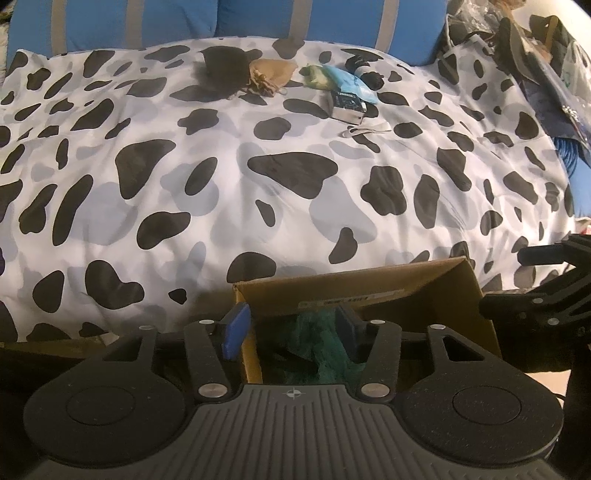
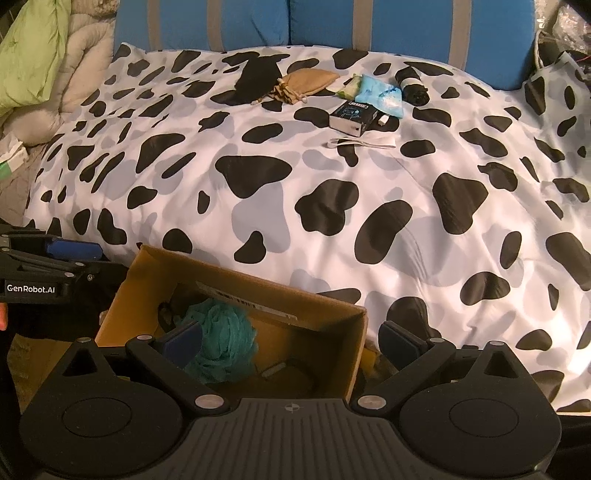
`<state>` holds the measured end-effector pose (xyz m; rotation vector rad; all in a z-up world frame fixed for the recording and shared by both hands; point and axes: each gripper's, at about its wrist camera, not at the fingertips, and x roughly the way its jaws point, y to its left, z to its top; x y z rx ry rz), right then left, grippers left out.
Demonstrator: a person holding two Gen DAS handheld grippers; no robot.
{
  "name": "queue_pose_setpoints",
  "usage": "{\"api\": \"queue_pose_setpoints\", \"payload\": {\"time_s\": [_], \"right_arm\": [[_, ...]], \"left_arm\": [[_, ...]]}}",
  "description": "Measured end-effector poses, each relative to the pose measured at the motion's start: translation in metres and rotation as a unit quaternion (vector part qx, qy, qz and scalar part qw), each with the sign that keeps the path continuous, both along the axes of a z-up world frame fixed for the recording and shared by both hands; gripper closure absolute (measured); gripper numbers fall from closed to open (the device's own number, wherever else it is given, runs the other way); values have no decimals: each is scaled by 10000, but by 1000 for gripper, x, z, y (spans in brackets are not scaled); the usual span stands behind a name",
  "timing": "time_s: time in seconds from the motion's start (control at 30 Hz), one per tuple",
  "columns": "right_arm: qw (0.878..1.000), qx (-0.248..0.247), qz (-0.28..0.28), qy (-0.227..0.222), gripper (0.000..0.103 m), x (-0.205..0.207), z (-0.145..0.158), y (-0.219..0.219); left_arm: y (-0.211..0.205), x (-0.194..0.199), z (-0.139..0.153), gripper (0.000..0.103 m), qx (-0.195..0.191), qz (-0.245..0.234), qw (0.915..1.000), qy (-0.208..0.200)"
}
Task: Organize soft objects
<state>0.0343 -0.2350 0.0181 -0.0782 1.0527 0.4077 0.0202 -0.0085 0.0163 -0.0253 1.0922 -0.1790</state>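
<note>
A cardboard box sits at the near edge of the bedspread, at 6 o'clock, with a mesh sponge inside. At 12 o'clock lie a pouch, a small box and packets, pillows behind.

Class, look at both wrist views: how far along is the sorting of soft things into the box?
Done: a teal mesh puff lies in the cardboard box. In hand: nothing; left gripper and right gripper are open. Left on the bed: black pouch, tan drawstring bag, blue packet.
</note>
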Motion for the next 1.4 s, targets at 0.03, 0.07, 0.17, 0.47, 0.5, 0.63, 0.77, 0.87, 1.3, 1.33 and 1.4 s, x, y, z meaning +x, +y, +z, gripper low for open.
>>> {"api": "queue_pose_setpoints", "payload": {"time_s": [0.03,0.07,0.17,0.47,0.5,0.63,0.77,0.87,1.3,1.33,1.4], "right_arm": [[10000,-4,1,-3,2,0,0,0],[10000,1,6,-7,2,0,0,0],[10000,6,30,-51,2,-1,1,1],[9998,5,-121,-180,2,0,4,-3],[9997,8,-152,-204,2,0,4,-3],[9992,52,-215,-337,2,0,7,-5],[9986,38,-217,-479,2,0,10,-5],[9980,58,-241,-578,2,1,12,-5],[9936,-67,-218,-1104,2,17,21,-3],[9933,-78,-209,-1130,2,19,21,-3],[9927,-122,-184,-1184,2,24,21,-2]], "left_arm": [[0,0,0,44,0,16,10000,0],[1,0,0,42,2,28,10000,-18],[1,0,1,41,-14,39,10000,-53],[2,1,3,41,-50,57,9999,-89],[2,1,3,41,-61,56,9999,-98],[2,0,7,41,-102,31,9998,-183],[1,1,9,41,-120,37,9996,-261],[2,2,10,41,-189,59,9994,-298],[13,20,15,41,-382,219,9985,-328],[14,22,15,41,-371,214,9985,-332],[13,28,15,41,-329,179,9987,-341]]}}
